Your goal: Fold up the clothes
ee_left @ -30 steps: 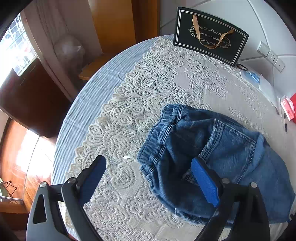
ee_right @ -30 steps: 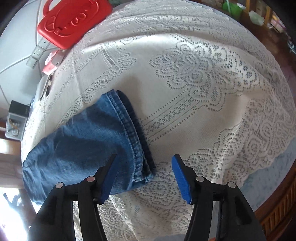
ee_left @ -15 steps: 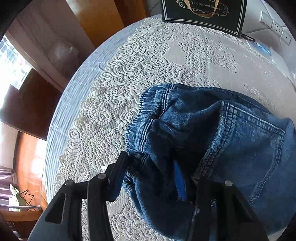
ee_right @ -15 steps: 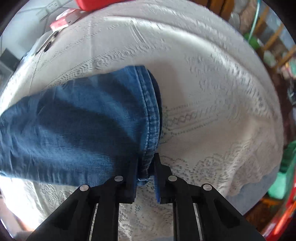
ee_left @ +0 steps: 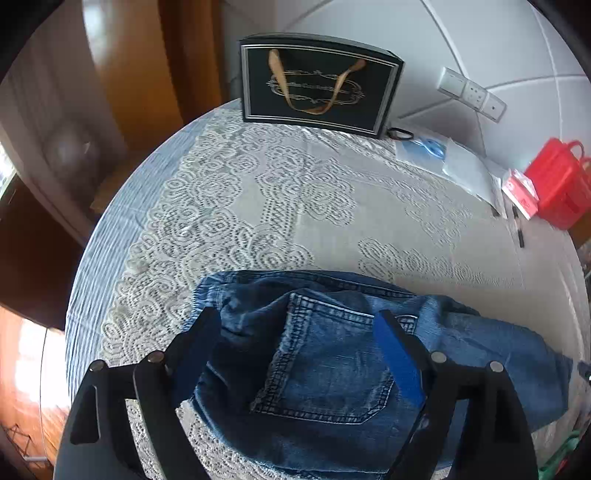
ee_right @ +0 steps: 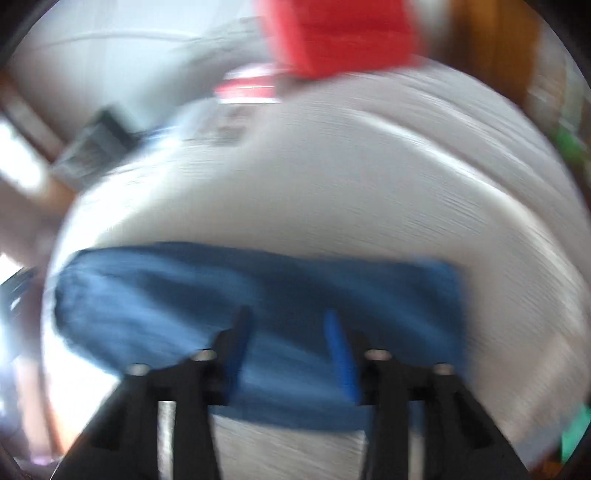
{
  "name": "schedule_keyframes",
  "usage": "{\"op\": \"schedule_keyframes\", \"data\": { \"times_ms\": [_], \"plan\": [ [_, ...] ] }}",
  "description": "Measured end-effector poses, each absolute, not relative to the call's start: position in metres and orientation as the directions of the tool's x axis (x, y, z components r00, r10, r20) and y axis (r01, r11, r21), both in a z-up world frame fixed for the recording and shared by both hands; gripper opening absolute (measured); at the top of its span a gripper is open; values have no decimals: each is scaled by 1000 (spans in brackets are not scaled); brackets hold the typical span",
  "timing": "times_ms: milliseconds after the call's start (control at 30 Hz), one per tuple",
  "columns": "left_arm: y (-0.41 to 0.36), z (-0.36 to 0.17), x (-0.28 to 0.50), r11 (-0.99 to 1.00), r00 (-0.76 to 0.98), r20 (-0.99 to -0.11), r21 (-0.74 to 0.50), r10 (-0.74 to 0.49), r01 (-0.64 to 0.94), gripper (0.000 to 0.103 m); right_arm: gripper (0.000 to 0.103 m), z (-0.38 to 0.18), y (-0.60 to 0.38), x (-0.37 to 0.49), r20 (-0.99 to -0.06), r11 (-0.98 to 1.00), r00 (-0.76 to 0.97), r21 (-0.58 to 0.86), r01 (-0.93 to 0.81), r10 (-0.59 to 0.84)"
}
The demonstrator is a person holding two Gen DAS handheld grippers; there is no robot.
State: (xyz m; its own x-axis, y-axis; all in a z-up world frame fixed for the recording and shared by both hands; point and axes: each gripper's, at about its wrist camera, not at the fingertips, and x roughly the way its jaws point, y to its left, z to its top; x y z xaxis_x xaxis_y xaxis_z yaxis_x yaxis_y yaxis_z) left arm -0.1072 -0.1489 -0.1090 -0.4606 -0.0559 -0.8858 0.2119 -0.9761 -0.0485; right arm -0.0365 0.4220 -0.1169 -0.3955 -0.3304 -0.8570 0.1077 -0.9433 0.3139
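Note:
Blue denim shorts (ee_left: 325,362) lie bunched on the lace tablecloth (ee_left: 295,206), back pocket up. My left gripper (ee_left: 299,332) is open, its blue-padded fingers apart over the waist end of the shorts and not pinching the cloth. In the blurred right wrist view, the shorts (ee_right: 258,295) stretch across the table as a blue band. My right gripper (ee_right: 288,325) is open above the shorts, fingers partly apart, nothing between them.
A black gift bag (ee_left: 317,85) stands at the table's far edge by the wall. Papers and blue scissors (ee_left: 432,147) lie to its right. A red basket (ee_left: 557,188) (ee_right: 340,33) sits at the far right. The table's left edge (ee_left: 96,258) drops to a wooden floor.
Both grippers were shut on the shorts half a second ago and have opened and let go. Both have pulled back and tilted up; the right one is moving fast, its view blurred.

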Motion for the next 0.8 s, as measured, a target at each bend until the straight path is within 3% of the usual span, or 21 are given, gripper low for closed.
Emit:
{"op": "schedule_keyframes", "data": {
  "times_ms": [100, 200, 233, 267, 333, 400, 500, 567, 667, 800],
  "plan": [
    [-134, -126, -121, -991, -446, -895, -37, -25, 128, 85, 59, -113, 325, -70, -817, -886, -355, 374, 273, -454],
    [-129, -144, -138, -994, -430, -902, -73, 31, 83, 83, 59, -117, 244, -94, -815, -852, -317, 359, 382, -485],
    [-128, -149, -143, -993, -427, -902, -95, 57, 70, 78, 59, -121, 218, -102, -818, -841, -297, 359, 405, -492],
    [-127, -154, -147, -992, -421, -903, -115, 82, 54, 65, 59, -126, 191, -109, -823, -829, -273, 361, 427, -499],
    [-122, -169, -156, -989, -399, -909, -145, 124, 22, 52, 51, -138, 143, -126, -824, -805, -234, 375, 460, -517],
    [-117, -185, -163, -989, -375, -916, -151, 142, -7, 45, 31, -147, 106, -136, -809, -772, -202, 405, 490, -552],
    [-117, -204, -167, -997, -372, -925, -71, 74, -21, 45, 26, -161, 71, -139, -792, -726, -146, 447, 522, -593],
    [-128, -213, -171, -1000, -383, -924, -25, 23, 2, 46, 23, -182, 54, -145, -827, -745, -124, 416, 521, -549],
    [-151, -211, -172, -998, -391, -918, 40, -58, 53, 45, 0, -211, 64, -160, -883, -820, -139, 345, 456, -449],
    [-186, -191, -156, -992, -415, -910, -38, -14, 116, 45, 0, -206, 102, -163, -866, -860, -186, 392, 326, -464]
  ]
}}
